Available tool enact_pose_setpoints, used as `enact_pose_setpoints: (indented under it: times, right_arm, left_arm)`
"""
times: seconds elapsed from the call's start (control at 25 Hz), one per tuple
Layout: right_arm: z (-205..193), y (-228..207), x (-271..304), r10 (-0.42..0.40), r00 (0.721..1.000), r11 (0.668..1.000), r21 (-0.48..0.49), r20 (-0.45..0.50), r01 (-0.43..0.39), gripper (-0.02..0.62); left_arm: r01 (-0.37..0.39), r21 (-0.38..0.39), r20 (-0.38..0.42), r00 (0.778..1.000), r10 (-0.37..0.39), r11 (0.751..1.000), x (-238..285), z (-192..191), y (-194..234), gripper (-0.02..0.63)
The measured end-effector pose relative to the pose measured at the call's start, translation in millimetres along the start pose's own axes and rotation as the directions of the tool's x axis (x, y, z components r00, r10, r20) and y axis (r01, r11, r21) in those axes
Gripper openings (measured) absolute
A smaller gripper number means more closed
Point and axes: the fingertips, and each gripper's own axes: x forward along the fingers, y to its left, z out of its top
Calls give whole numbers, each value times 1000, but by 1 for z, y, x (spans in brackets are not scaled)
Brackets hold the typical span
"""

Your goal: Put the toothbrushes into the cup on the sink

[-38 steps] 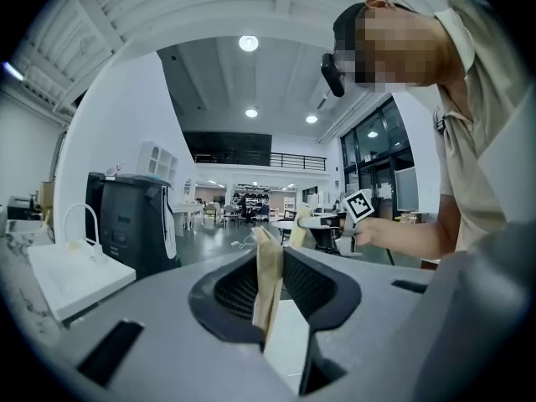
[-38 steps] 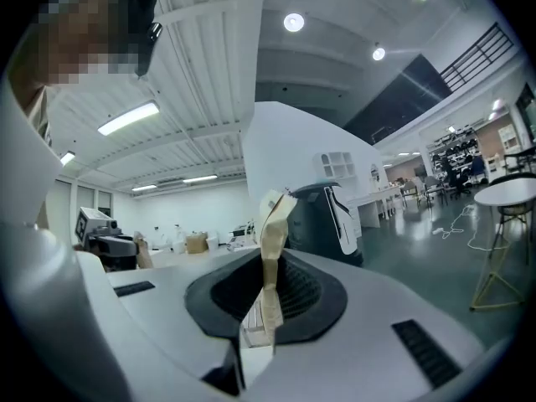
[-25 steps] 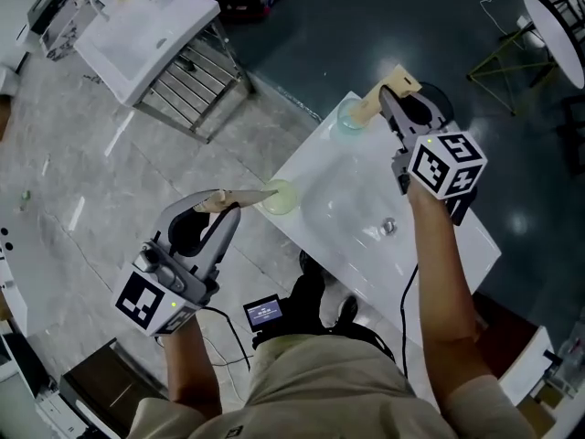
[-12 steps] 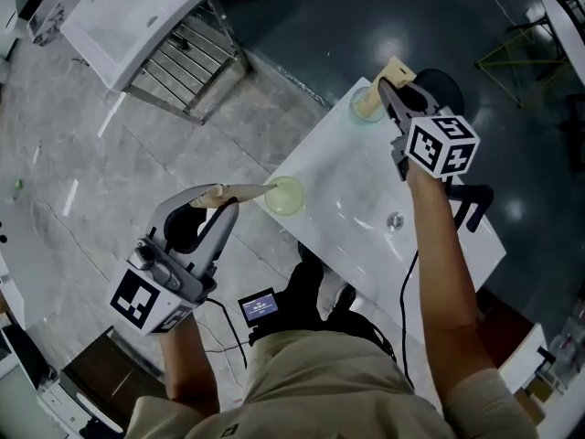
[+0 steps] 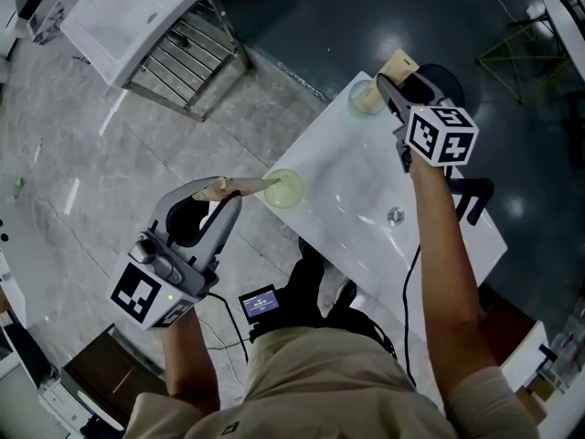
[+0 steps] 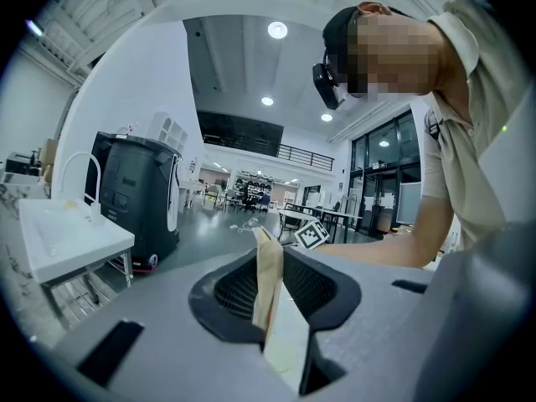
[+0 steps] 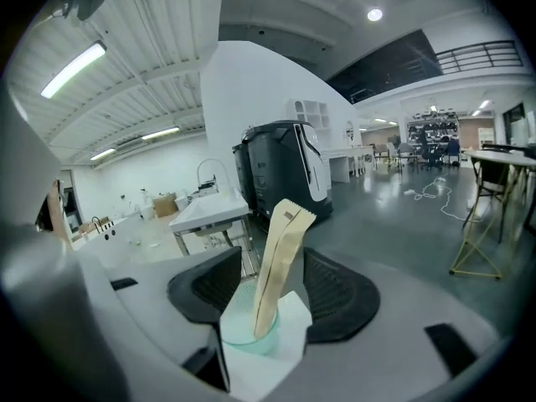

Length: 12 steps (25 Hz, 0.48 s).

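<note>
A white sink [image 5: 430, 245] carries two pale green cups. The far cup [image 5: 364, 99] holds a paper-wrapped toothbrush [image 5: 398, 64] that stands tilted in it. My right gripper [image 5: 395, 85] sits around that toothbrush; its jaws have just been opening and now stand apart from the wrapper [image 7: 280, 258], which rests in the cup [image 7: 249, 325]. The near cup [image 5: 284, 190] sits at the sink's left corner. My left gripper [image 5: 219, 190] is shut on a second wrapped toothbrush [image 5: 245, 187], whose tip reaches the near cup's rim; the wrapper [image 6: 268, 283] is pinched between the pads.
A drain fitting [image 5: 395, 216] lies in the basin and a black tap [image 5: 472, 199] stands at the sink's right side. Another white sink on a metal stand [image 5: 137, 21] is at the top left. A small screen device [image 5: 261, 305] lies on the floor by the person's feet.
The right gripper came down with its toothbrush into the far cup, and its jaws parted. The left gripper sank slightly, still holding its toothbrush by the near cup.
</note>
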Motion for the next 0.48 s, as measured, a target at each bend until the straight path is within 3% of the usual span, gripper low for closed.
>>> enact_pose_setpoints:
  times: [0.32, 0.48]
  right_arm:
    - [27, -21, -48, -123, 987, 992, 21, 100, 121, 238]
    - [52, 4, -98, -89, 978, 996, 30, 186, 85, 238]
  left_arm:
    - [-9, 31, 9, 1000, 9, 999, -2, 11, -20, 86]
    - [-17, 57, 20, 1000, 16, 998, -7, 21, -39, 86]
